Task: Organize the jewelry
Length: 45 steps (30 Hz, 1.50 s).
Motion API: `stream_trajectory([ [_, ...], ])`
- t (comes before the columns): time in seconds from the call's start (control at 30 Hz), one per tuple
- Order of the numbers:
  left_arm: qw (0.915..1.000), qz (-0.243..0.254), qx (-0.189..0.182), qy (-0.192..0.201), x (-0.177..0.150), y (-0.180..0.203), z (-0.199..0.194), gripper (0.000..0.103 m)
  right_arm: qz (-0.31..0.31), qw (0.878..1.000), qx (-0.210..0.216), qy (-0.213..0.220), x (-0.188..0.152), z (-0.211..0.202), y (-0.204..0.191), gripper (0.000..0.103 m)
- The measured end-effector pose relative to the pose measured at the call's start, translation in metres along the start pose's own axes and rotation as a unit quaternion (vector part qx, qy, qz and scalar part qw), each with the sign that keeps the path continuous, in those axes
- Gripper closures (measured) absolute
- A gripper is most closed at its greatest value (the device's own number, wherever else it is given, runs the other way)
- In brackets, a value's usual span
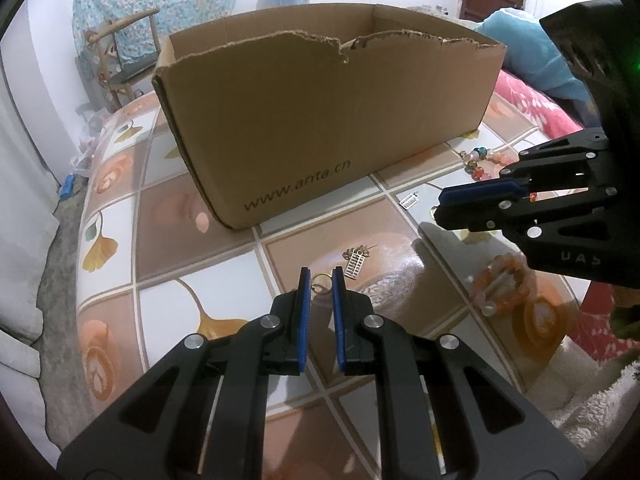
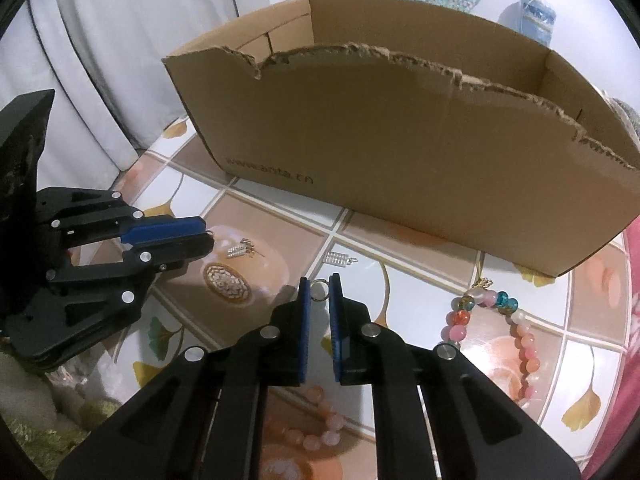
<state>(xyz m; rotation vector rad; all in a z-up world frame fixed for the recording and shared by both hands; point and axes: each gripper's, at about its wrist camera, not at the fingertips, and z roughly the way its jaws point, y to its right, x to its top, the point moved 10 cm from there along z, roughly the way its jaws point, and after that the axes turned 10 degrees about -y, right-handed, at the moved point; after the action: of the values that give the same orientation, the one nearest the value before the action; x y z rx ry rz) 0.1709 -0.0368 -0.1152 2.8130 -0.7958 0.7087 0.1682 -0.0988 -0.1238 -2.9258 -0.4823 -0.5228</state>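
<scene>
Both tongs point down at the patterned table cover [image 1: 224, 248], in front of the torn cardboard box [image 1: 320, 120] printed with a web address. My left gripper [image 1: 321, 280] has its blue pads nearly together, with a small gold ring [image 1: 320, 282] pinched between the tips; from the right wrist view that same gripper [image 2: 204, 236] comes in from the left, jaws closed, ring just showing at the tip. My right gripper [image 2: 320, 290] is likewise drawn together on a second small ring [image 2: 319, 291], silver-toned, caught between the pad tips; from the left wrist view its jaws [image 1: 440, 204] are pressed flat together at the right edge. Loose pieces on the cover: a small abacus-shaped charm [image 1: 355, 261] just beyond the left tips, another silvery charm [image 2: 339, 259] just beyond the right tips, nearer the box. An orange bead bracelet [image 1: 500, 284] lies between the two tongs, below the right one. A multicoloured bead strand [image 2: 496, 320] curves to the right of my right gripper, near the box's front corner. Whether anything lies inside the box I cannot tell.
</scene>
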Motion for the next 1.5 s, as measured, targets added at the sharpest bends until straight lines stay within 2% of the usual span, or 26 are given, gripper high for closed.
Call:
stream_trajectory([
  [0.27,0.9997,0.000,0.010,0.024,0.005,0.001,-0.027,0.093,0.008,0.999,0.005,0.030,-0.001,-0.037,0.003,0.094],
  [0.37,0.9988,0.001,0.006,0.048,0.017,0.003,-0.051,0.093,0.012,0.998,0.017,0.053,0.010,-0.060,0.002,0.094],
  [0.5,0.9949,0.022,0.001,0.099,0.051,0.004,-0.091,0.093,-0.002,0.994,0.037,0.103,0.038,-0.106,0.004,0.094],
  [0.57,0.9913,0.041,0.003,0.125,0.080,0.003,-0.111,0.093,-0.018,0.990,0.046,0.129,0.062,-0.132,0.008,0.094],
  [0.63,0.9899,0.052,-0.005,0.132,0.106,-0.001,-0.119,0.093,-0.029,0.988,0.062,0.139,0.084,-0.147,0.014,0.094],
  [0.7,0.9890,0.060,-0.015,0.134,0.131,-0.005,-0.120,0.093,-0.041,0.988,0.079,0.130,0.108,-0.150,0.020,0.094],
  [0.8,0.9923,0.071,-0.028,0.098,0.168,-0.014,-0.100,0.093,-0.040,0.991,0.093,0.089,0.140,-0.133,0.036,0.094],
  [0.93,0.9971,0.048,-0.059,-0.008,0.205,-0.027,-0.042,0.093,0.010,0.992,0.125,-0.016,0.173,-0.077,0.072,0.094],
  [1.0,0.9959,0.032,-0.066,-0.053,0.215,-0.036,-0.015,0.093,0.041,0.988,0.132,-0.069,0.175,-0.047,0.088,0.094],
  [1.1,0.9908,0.015,-0.079,-0.109,0.217,-0.038,0.019,0.093,0.095,0.975,0.151,-0.134,0.176,-0.007,0.110,0.094],
  [1.23,0.9832,0.012,-0.074,-0.166,0.216,-0.034,0.054,0.093,0.130,0.964,0.146,-0.179,0.170,0.024,0.130,0.094],
  [1.5,0.9750,0.015,-0.060,-0.213,0.206,-0.030,0.083,0.093,0.133,0.961,0.123,-0.206,0.165,0.047,0.133,0.094],
])
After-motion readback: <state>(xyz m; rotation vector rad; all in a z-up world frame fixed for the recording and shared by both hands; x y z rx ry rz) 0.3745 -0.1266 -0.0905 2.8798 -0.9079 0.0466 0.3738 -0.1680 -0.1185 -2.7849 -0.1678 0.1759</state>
